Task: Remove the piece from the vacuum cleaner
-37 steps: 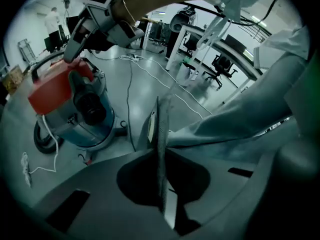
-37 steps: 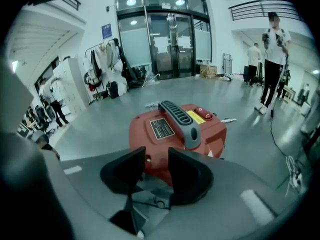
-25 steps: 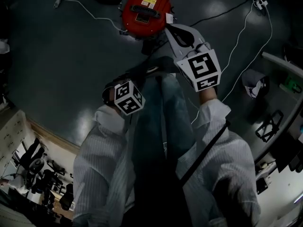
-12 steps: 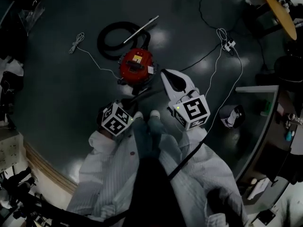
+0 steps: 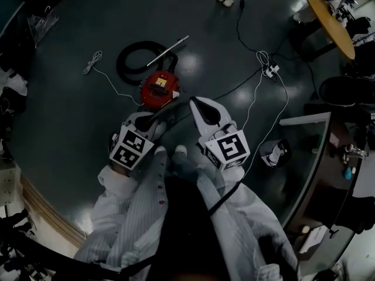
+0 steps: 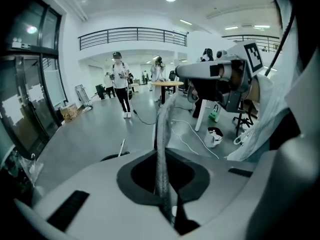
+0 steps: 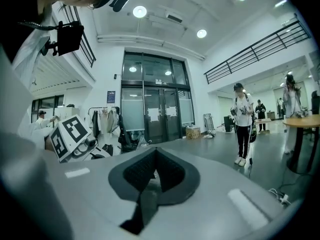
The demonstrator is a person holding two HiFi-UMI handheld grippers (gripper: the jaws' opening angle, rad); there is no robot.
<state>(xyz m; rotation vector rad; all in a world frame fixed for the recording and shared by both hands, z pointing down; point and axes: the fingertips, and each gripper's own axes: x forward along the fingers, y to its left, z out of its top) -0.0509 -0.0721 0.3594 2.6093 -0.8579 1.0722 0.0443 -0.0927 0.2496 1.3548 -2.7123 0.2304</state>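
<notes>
The dark, glossy floor (image 5: 64,116) of the open hall filled far more of the head view than it had a second before. The round red vacuum cleaner (image 5: 159,90), then large and close at the top of the view, had shrunk, so the person had evidently straightened up and drawn back from it.

The left gripper (image 5: 146,119) had come up as well, on the person's side of the vacuum cleaner. Its jaws were clamped on a grey ribbed flexible tube (image 6: 161,134), which ran out between them toward the machine. That looked like the piece being pulled. Whether its far end had already parted from the vacuum cleaner could not be made out. The right gripper (image 5: 196,104) hung just to the right of the vacuum cleaner, its jaws together on nothing.

Beyond the vacuum cleaner lay a coiled black hose (image 5: 126,63) with a thin metal wand (image 5: 169,49) across it. A white cable with a power strip (image 5: 266,70) trailed away to its right, and another thin white cord (image 5: 92,60) lay off to its left. Farther right stood the edge of a pale desk (image 5: 304,120), and a round wooden table (image 5: 331,22) stood far off toward the upper right. Bare floor lay to the left of the vacuum cleaner and on the person's side of it, which left room to keep drawing the tube back.
</notes>
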